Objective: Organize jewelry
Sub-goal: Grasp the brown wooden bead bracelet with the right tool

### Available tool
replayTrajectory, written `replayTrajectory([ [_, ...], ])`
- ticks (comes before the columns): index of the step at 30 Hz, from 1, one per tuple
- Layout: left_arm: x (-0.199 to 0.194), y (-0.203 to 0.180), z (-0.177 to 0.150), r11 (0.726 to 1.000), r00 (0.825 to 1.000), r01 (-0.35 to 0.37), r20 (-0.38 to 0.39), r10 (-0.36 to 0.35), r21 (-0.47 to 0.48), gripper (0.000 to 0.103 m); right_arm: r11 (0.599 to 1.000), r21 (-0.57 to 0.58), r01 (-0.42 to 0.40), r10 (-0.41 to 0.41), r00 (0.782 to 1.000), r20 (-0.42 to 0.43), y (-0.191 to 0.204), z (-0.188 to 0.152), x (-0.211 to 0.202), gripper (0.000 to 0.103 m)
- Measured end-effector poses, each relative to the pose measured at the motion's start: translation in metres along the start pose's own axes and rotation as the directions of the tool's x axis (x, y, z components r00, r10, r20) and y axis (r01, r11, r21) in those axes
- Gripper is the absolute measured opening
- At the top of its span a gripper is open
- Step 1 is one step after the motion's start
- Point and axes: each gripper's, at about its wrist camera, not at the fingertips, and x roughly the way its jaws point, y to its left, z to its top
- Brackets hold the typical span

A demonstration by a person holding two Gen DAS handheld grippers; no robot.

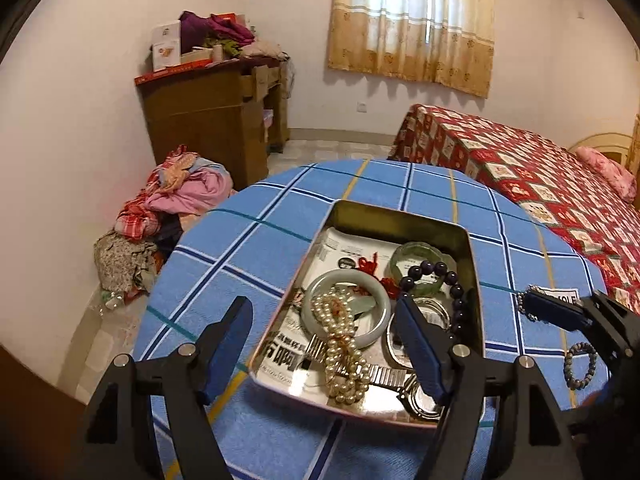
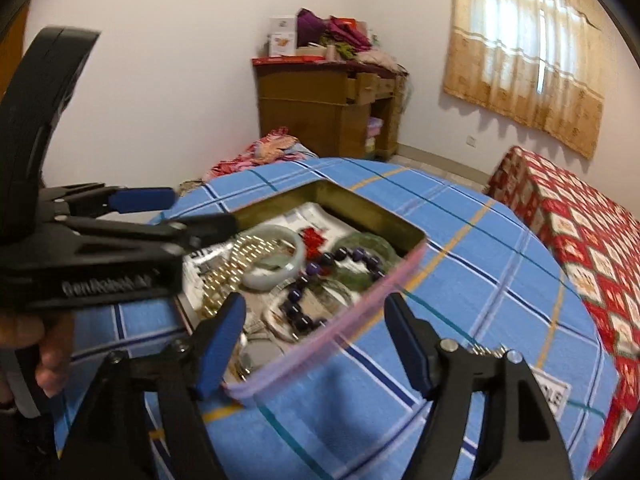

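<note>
An open metal tin [image 1: 400, 216] [image 2: 332, 190] stands on a round table with a blue checked cloth [image 1: 256, 240] [image 2: 480, 260]. It holds a pearl necklace [image 1: 344, 344], a pale jade bangle [image 1: 380, 312] [image 2: 276, 276], a green bangle [image 1: 420, 252], dark purple beads [image 1: 436, 270] [image 2: 320, 268], red knots and a metal watch [image 1: 416, 394]. My left gripper [image 1: 324, 340] is open over the tin's near end. My right gripper [image 2: 316, 340] is open above the tin's pink edge [image 2: 320, 344]; it shows in the left wrist view [image 1: 556, 310].
A grey bead bracelet [image 1: 580, 364], a chain and a white label [image 1: 560, 296] [image 2: 556, 396] lie on the cloth right of the tin. A bed with a red cover [image 1: 540, 184] stands right, a wooden cabinet [image 1: 208, 120] and clothes pile [image 1: 176, 204] left.
</note>
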Motion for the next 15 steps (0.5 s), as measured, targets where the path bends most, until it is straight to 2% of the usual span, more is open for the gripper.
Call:
replayTrajectory([
  [5, -0.013, -0.005, -0.004, 1.000, 0.999, 0.013, 0.044, -0.013, 0.002, 0.074, 0.999, 0.019, 0.039, -0.039, 0.999, 0.017, -0.016, -0.020, -0.030, 0.075],
  [7, -0.010, -0.010, -0.005, 1.000, 0.999, 0.003, 0.034, -0.003, 0.000, 0.074, 0.996, 0.071, 0.056, -0.057, 0.998, 0.017, -0.032, -0.029, -0.037, 0.076],
  [9, -0.009, -0.016, -0.004, 1.000, 0.999, 0.027, 0.031, -0.028, 0.004, 0.074, 0.991, 0.102, 0.086, -0.087, 0.996, 0.011, -0.046, -0.037, -0.043, 0.076],
  [12, -0.004, -0.027, -0.006, 1.000, 1.000, 0.020, 0.004, -0.020, 0.015, 0.074, 0.978, 0.149, 0.150, -0.148, 0.989, -0.022, -0.069, -0.049, -0.047, 0.076],
  [15, -0.005, -0.044, -0.011, 0.997, 0.999, 0.049, -0.018, -0.048, 0.052, 0.074, 0.966, 0.185, 0.181, -0.173, 0.983, -0.058, -0.085, -0.061, -0.050, 0.076],
])
